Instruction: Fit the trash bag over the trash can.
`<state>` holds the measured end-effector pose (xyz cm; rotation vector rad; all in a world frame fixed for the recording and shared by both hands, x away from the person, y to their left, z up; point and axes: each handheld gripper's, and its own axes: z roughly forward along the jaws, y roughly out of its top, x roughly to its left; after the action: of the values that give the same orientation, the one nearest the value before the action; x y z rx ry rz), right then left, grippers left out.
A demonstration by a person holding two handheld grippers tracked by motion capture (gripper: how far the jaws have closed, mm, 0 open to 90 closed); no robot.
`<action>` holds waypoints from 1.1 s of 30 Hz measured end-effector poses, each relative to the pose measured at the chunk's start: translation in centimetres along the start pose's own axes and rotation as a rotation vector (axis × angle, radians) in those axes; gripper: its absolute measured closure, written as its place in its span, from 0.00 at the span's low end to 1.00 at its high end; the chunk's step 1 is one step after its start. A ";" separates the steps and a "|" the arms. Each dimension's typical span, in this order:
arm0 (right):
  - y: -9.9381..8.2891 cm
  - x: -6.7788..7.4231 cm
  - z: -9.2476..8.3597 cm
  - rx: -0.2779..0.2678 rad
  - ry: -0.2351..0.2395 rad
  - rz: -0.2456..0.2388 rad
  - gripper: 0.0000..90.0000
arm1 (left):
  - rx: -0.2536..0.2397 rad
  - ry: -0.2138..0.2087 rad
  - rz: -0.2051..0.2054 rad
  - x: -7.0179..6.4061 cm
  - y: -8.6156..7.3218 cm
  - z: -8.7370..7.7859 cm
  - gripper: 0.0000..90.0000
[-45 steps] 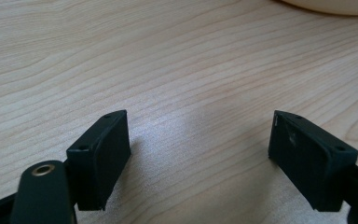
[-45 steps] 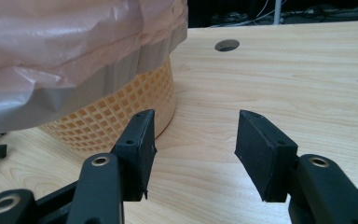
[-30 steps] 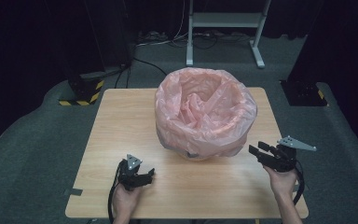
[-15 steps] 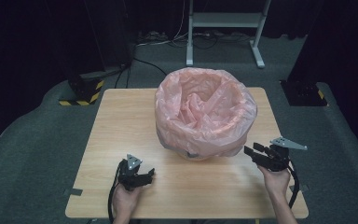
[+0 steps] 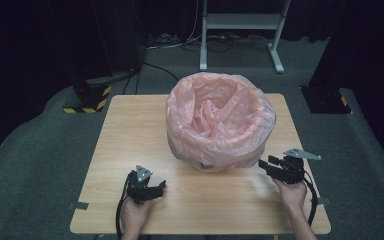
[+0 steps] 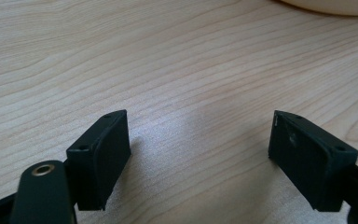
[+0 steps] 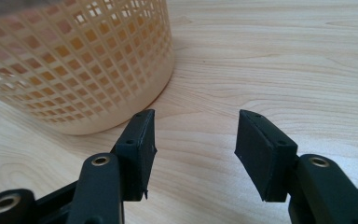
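Resting low at the near edge of the wooden surface (image 5: 130, 130): left gripper (image 5: 152, 190), jaws standing wide apart, gripping nothing, only bare wood between them. Hovering at the near right: right gripper (image 5: 270, 165), jaws parted about halfway, empty, pointing toward the lattice basket (image 7: 74, 70) just beside. Sitting mid-surface, well apart from the left gripper: that basket, lined with a pink bag (image 5: 220, 120). Standing beyond on the floor: a grey frame (image 5: 240, 22) and a striped-base stand (image 5: 87, 97).
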<state>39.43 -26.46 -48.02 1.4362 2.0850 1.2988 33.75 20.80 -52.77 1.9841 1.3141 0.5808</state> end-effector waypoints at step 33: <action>-0.8 -0.7 3.7 0.108 -0.144 -0.113 0.52 | -0.001 -0.002 0.002 0.0 0.0 0.0 0.23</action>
<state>41.72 -25.26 -50.84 1.3877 2.1345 1.0235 33.77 20.79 -52.77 1.9848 1.3101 0.5811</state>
